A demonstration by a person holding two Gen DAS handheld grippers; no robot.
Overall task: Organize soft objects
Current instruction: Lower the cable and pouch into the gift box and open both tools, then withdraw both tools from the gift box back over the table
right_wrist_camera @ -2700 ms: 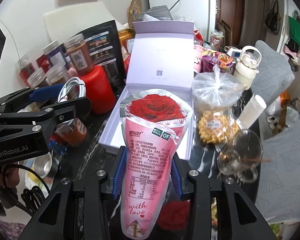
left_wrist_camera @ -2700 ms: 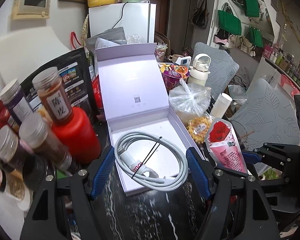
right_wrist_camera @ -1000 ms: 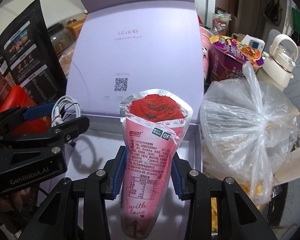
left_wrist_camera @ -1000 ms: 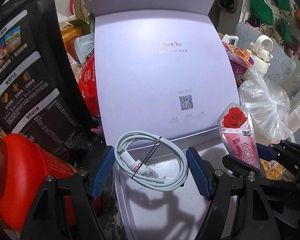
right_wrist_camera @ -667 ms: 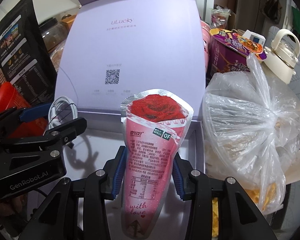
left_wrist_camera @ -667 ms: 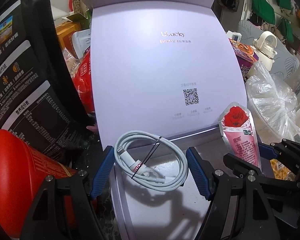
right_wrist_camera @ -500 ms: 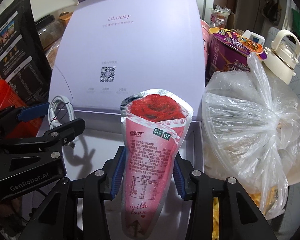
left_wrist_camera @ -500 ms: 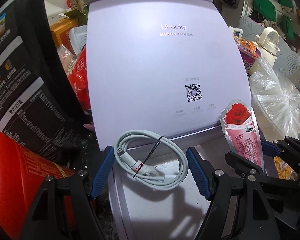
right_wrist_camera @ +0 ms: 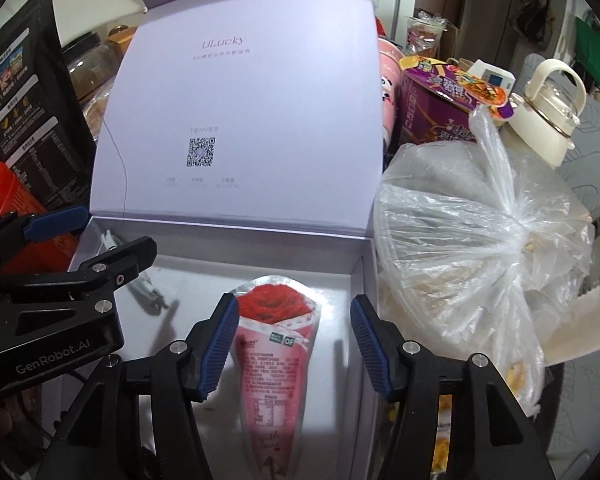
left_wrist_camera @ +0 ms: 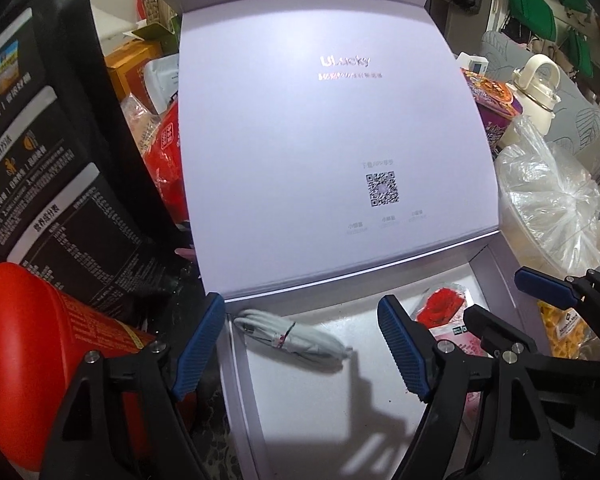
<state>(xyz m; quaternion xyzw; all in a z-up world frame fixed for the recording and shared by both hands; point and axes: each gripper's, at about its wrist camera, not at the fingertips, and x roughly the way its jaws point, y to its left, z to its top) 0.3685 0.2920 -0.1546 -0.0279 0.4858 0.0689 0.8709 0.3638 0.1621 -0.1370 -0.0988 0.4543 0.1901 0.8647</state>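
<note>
Left gripper (left_wrist_camera: 300, 340) stands wide open above the near left part of the lavender box (left_wrist_camera: 236, 380), its blue pads well apart and touching nothing. Between and just beyond them the coiled white cable (left_wrist_camera: 296, 338) lies loose on the box floor, near the hinge of the raised lid (left_wrist_camera: 320, 140). Left of the box stand a red canister (left_wrist_camera: 40, 360) and a black printed pouch (left_wrist_camera: 40, 160).

Further right, the right gripper (right_wrist_camera: 294, 336) is also spread wide, hanging over the right half of the same box. The pink rose-printed pouch (right_wrist_camera: 276, 356) lies flat on the box floor between its pads; the left pad overlaps the pouch's edge in the right wrist view, though contact cannot be told, and the right pad is clear of it. In the left wrist view the pouch (left_wrist_camera: 444, 312) shows partly behind that gripper's pad.

Just right of the box sits a knotted clear plastic bag (right_wrist_camera: 472, 248), with a purple noodle cup (right_wrist_camera: 440, 100) and a cream kettle-shaped bottle (right_wrist_camera: 544, 112) behind it on the crowded desk.
</note>
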